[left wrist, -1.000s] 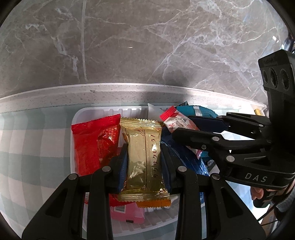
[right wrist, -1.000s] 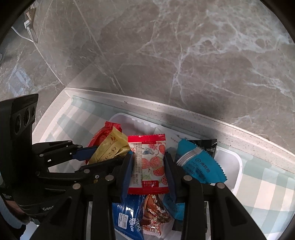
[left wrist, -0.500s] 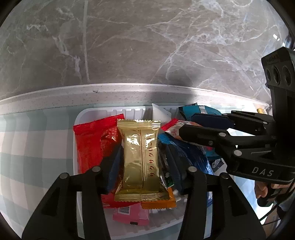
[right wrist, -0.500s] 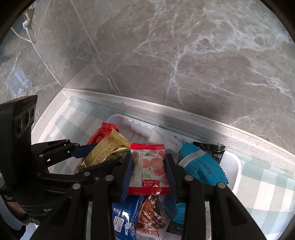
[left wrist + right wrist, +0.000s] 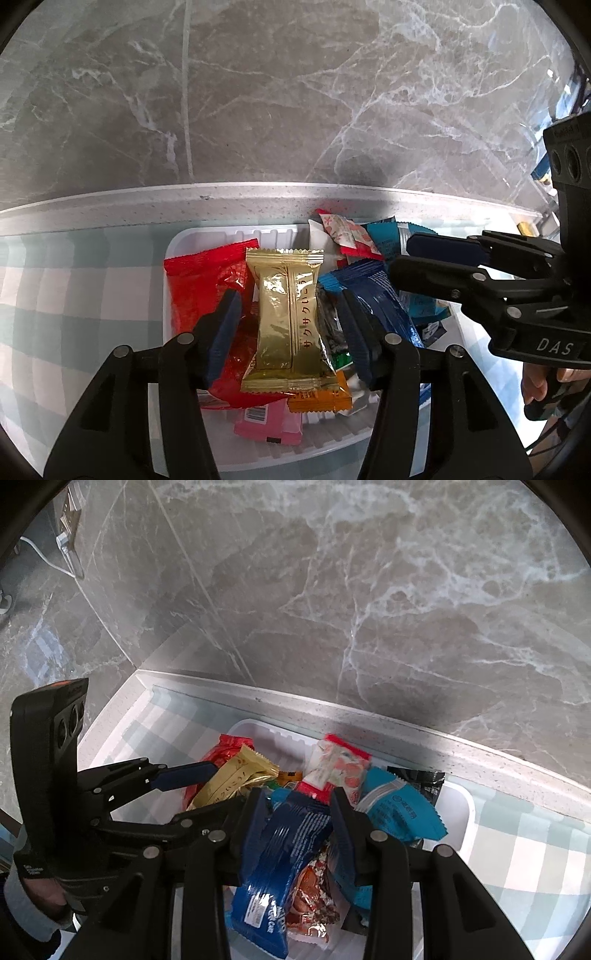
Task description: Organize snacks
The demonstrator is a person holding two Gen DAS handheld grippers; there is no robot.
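A white tray on a checked cloth holds several snack packets. In the left wrist view my left gripper is open over it, its fingers apart on either side of a gold packet that lies on a red packet. In the right wrist view my right gripper is open above a dark blue packet. A red-and-white strawberry packet lies loose and tilted in the tray beyond its fingertips, beside a teal packet.
A grey marble wall rises close behind the white counter ledge. Pink and orange packets lie at the tray's near end. A socket with a white cable is on the left wall.
Both grippers have opened. The left one let go of the gold packet, the right one let go of the strawberry packet, which now lies in the tray. Both have drawn back a little.
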